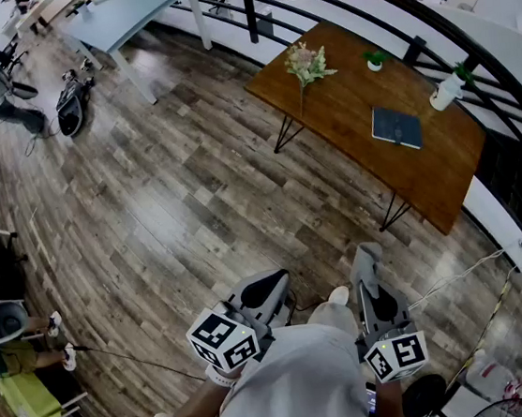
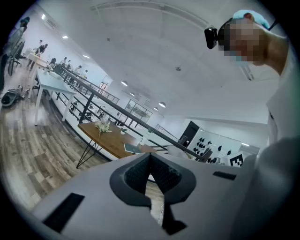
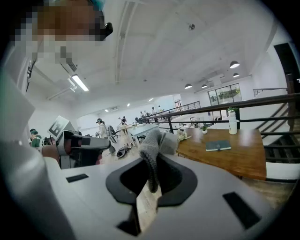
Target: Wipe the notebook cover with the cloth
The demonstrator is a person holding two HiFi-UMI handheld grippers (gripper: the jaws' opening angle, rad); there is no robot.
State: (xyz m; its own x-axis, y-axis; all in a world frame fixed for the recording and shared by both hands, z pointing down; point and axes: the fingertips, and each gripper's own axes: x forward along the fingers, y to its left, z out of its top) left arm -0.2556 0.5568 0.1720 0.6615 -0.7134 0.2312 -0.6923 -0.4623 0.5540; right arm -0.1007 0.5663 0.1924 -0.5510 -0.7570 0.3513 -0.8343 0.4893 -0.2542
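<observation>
Floor (image 1: 165, 196): wood planks, grey-brown, streaky grain, low sheen. Table (image 1: 343, 108): warm brown wood top, smooth, satin finish; thin black metal legs. Notebook (image 1: 395, 127): dark cover, matt. Cloth (image 3: 157, 140): grey knit, ribbed, coarse-looking. Left gripper (image 2: 150, 157) and right gripper (image 3: 152, 161): pale grey plastic shells, matt and smooth; the pads (image 2: 136, 176) inside are dark and finely ribbed, rubbery in look. Railing (image 2: 140, 121): black metal bars, faint gloss.

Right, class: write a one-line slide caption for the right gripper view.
Right tongs shut on a grey cloth, dark notebook lying on the wooden table ahead.
</observation>
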